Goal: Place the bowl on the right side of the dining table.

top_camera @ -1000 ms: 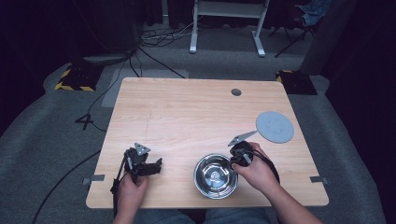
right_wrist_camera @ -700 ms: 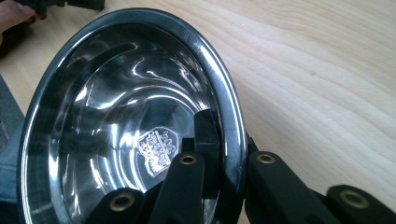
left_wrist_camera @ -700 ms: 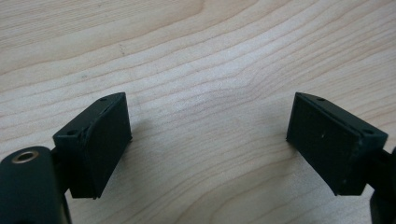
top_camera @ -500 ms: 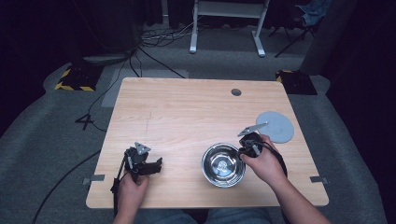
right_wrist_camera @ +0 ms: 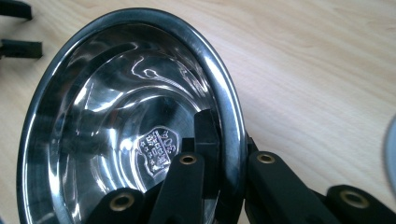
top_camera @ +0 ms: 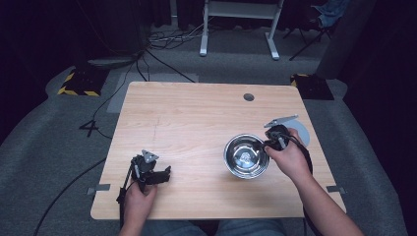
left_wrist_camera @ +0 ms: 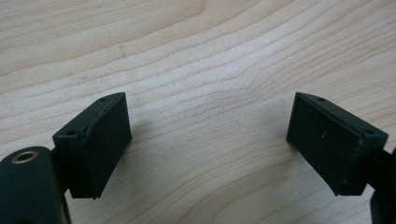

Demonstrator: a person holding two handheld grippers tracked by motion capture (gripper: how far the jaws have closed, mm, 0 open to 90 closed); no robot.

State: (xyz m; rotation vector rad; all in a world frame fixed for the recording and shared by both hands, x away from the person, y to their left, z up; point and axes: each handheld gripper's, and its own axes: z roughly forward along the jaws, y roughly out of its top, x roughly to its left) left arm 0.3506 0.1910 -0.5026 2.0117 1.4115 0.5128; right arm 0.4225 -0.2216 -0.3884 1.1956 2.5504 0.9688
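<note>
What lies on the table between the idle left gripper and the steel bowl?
Nothing. In the high view the stretch from the left gripper to the steel bowl is bare wood of the table. The right gripper pinches the bowl's far rim.

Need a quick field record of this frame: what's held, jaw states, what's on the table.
held: bowl, steel, clamped by its rim
right gripper: jaws shut on the rim, one inside, one outside
left gripper: jaws open, nothing between them, over bare wood
table: light wood
other: grey disc behind the right hand
</note>
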